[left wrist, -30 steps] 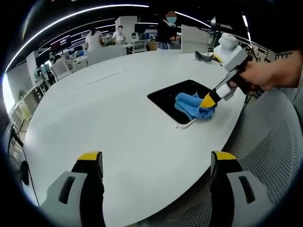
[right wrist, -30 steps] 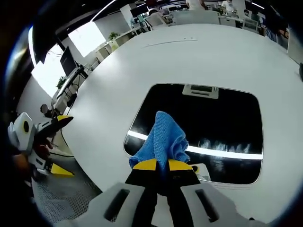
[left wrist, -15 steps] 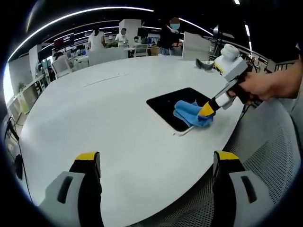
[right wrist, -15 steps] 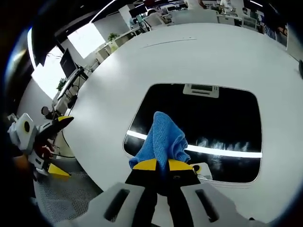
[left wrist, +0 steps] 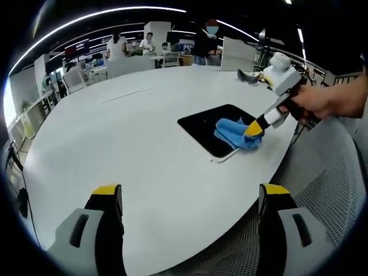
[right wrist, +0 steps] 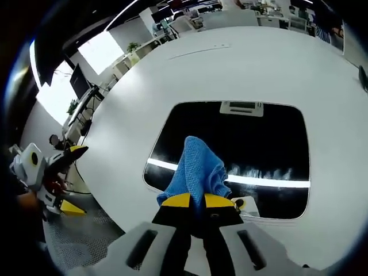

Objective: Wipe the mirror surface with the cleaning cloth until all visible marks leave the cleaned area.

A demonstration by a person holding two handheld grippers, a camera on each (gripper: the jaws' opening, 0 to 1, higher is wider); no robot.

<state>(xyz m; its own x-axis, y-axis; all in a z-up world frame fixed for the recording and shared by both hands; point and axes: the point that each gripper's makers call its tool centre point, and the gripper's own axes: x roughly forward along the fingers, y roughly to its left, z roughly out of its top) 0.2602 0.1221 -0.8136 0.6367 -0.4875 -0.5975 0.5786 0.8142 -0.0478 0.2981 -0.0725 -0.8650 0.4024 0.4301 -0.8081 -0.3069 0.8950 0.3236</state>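
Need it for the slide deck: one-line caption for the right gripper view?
Right gripper shut on a blue cleaning cloth, held over the dark mirror on a white table.

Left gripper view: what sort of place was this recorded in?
Most likely an open-plan office. A large white oval table fills the foreground, desks and chairs stand beyond it with people among them, and long strip lights run overhead.

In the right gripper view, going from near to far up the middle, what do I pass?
right gripper → cleaning cloth → mirror → bare white table → office desks at the far side
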